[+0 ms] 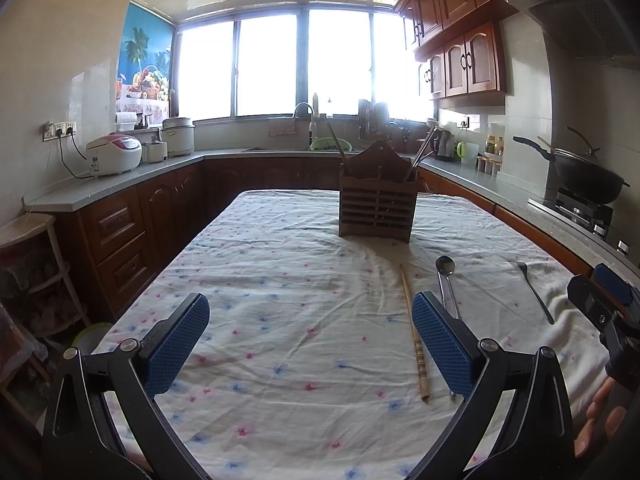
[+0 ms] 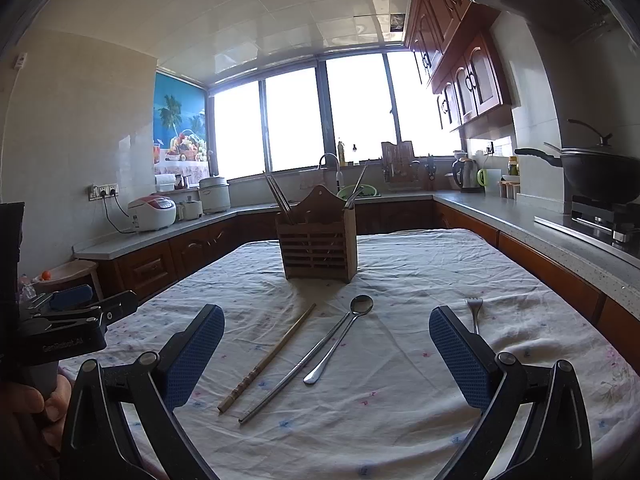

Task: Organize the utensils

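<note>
A wooden utensil holder [image 1: 378, 208] [image 2: 318, 246] stands at the far middle of the table, with chopsticks sticking out. On the cloth lie a bamboo chopstick [image 1: 414, 332] [image 2: 266, 358], a metal chopstick [image 2: 296, 370], a metal spoon [image 1: 445, 266] [image 2: 340, 336] and a fork [image 1: 534, 290] [image 2: 474, 310]. My left gripper [image 1: 310, 344] is open and empty above the cloth, left of the bamboo chopstick. My right gripper [image 2: 326, 356] is open and empty, with the chopsticks and spoon between its fingers further ahead.
The table wears a white floral cloth [image 1: 280, 280] [image 2: 400, 400]. Counters run around the room: a rice cooker [image 1: 114, 154] at left, a sink [image 1: 330, 145] under the window, a wok on the stove [image 1: 584, 176] at right. A wooden shelf [image 1: 32, 264] stands at left.
</note>
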The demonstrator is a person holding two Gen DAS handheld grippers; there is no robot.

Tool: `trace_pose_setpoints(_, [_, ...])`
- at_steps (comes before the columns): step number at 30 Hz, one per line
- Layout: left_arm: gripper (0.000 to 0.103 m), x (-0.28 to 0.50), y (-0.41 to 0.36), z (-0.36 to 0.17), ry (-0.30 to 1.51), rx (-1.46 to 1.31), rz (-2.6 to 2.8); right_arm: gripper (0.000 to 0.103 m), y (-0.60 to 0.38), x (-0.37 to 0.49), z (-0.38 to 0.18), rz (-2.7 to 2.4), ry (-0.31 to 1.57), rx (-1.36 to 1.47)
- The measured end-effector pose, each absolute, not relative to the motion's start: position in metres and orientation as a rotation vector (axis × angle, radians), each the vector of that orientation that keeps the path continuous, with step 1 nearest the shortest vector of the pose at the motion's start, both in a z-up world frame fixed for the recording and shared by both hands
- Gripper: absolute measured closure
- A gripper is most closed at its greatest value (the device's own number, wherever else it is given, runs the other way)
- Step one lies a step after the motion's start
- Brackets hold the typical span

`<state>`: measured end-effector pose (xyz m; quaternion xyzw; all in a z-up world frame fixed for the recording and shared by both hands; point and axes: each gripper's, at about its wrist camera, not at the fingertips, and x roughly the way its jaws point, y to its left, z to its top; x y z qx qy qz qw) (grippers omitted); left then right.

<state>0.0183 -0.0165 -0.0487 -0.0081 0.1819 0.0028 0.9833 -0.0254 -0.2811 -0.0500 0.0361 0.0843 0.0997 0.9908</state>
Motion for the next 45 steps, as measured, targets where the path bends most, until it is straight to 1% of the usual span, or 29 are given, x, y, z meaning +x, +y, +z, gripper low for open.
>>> trace_pose_setpoints(45, [0.000,0.0192,-0.0254,-0.0457,0.358,0.014,-0.006,0.000,-0.2749,-0.0232,-0.0469,0.216,0.165,0.081])
